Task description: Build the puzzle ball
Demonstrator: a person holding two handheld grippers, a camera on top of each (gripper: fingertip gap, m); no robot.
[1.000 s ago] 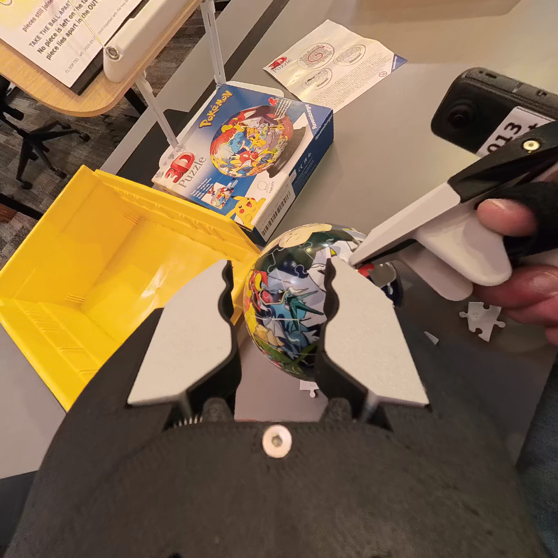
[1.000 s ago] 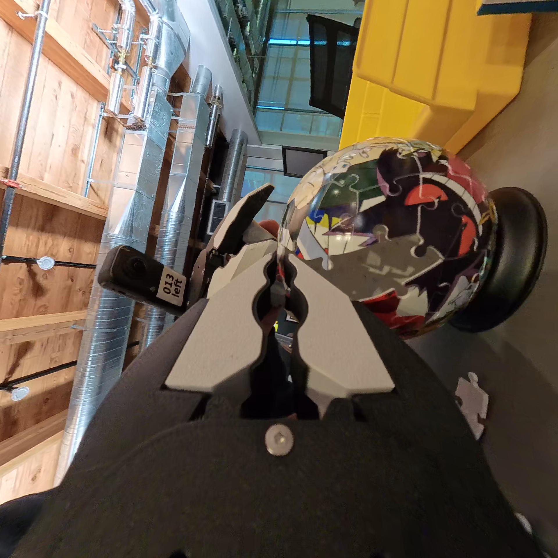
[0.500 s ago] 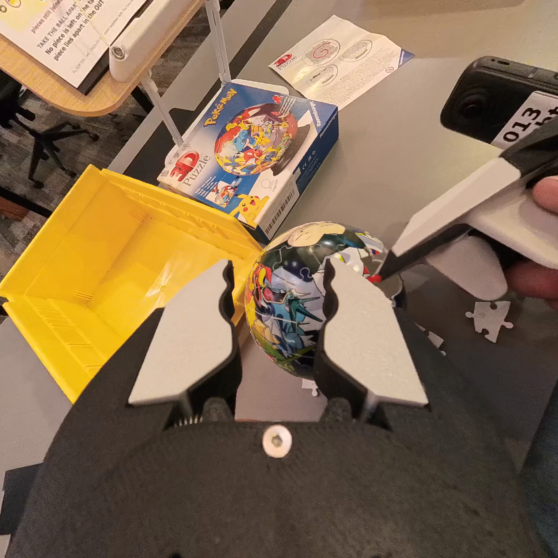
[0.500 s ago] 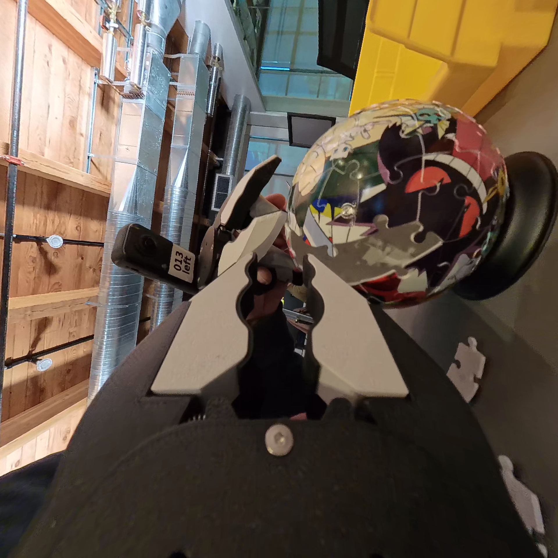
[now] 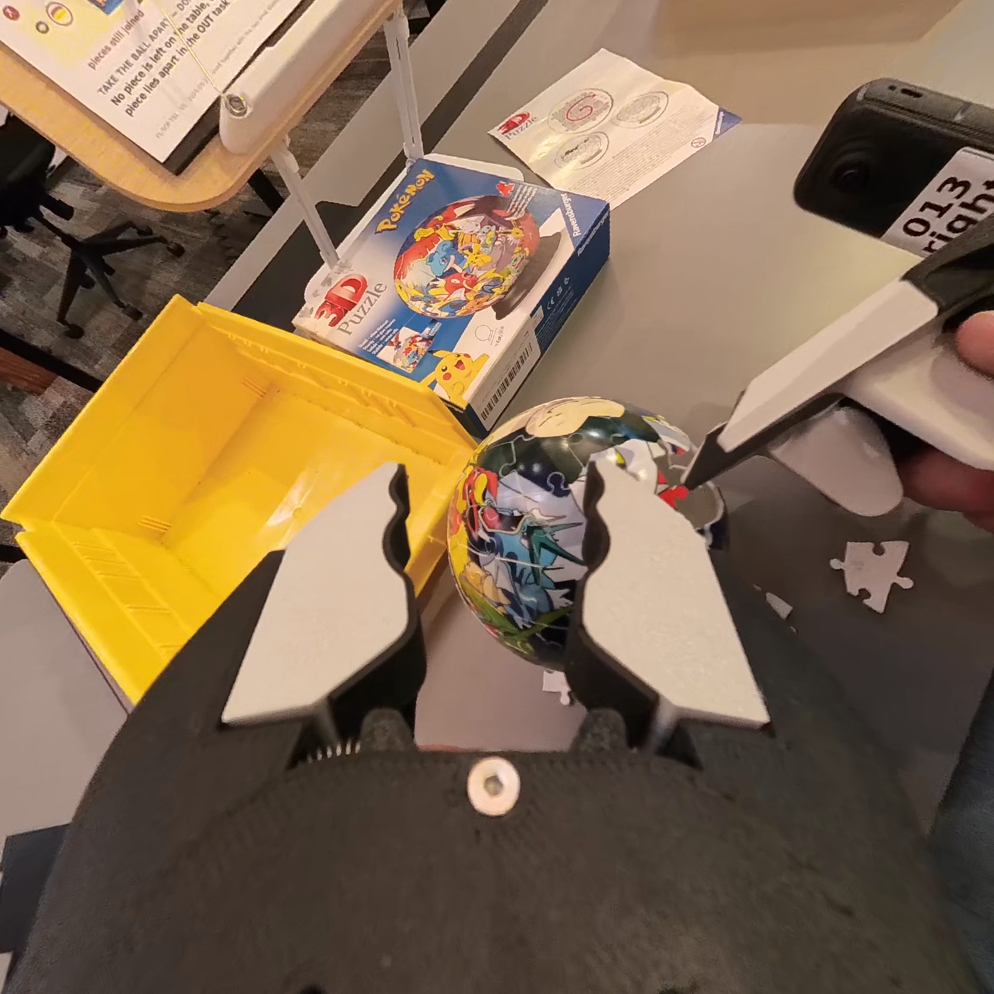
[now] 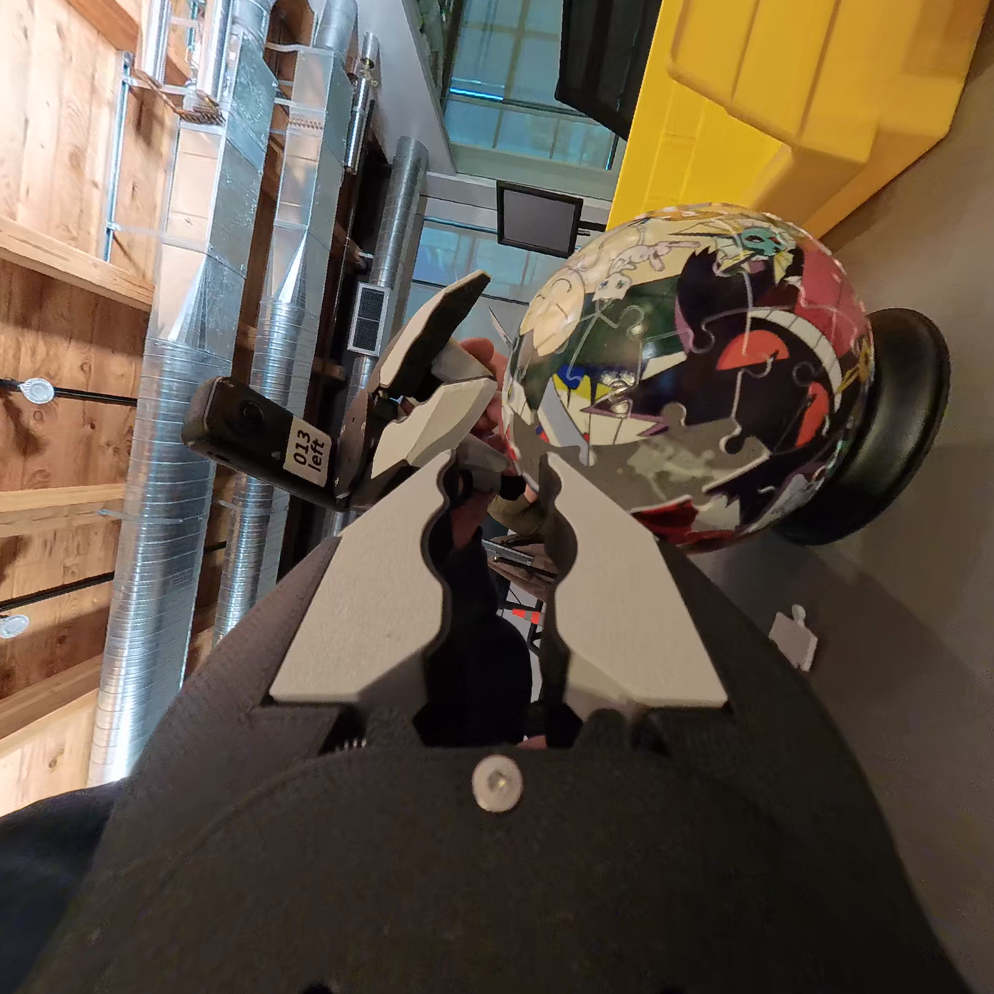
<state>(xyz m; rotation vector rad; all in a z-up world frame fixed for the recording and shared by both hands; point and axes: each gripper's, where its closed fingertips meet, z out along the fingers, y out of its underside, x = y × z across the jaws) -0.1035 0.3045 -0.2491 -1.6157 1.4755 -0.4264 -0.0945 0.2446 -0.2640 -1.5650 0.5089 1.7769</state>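
Note:
The puzzle ball [image 5: 530,530], a glossy sphere of colourful joined pieces, sits on a black round stand [image 6: 903,430] on the grey table. My left gripper [image 5: 495,473] is open and empty. It hovers just short of the ball, which shows between and behind its fingers. My right gripper [image 6: 495,465] is open and empty beside the ball [image 6: 699,376]. In the left wrist view its tip [image 5: 699,473] is at the ball's right side, near a grey patch. A loose white piece [image 5: 871,573] lies face down on the table right of the ball. It also shows in the right wrist view [image 6: 793,643].
An open yellow bin [image 5: 215,484] stands left of the ball, close to it. The blue puzzle box [image 5: 462,290] lies behind the ball, and a paper leaflet [image 5: 608,123] lies farther back. A small piece [image 5: 556,686] lies under the ball's near side. The left gripper [image 6: 484,333] shows beyond the ball. My right gripper's tips are some 15 cm from the loose white piece [image 5: 871,573].
My right gripper was shut with its tip against the ball; it has opened and drawn back a little. My left gripper stayed open and pulled back slightly.

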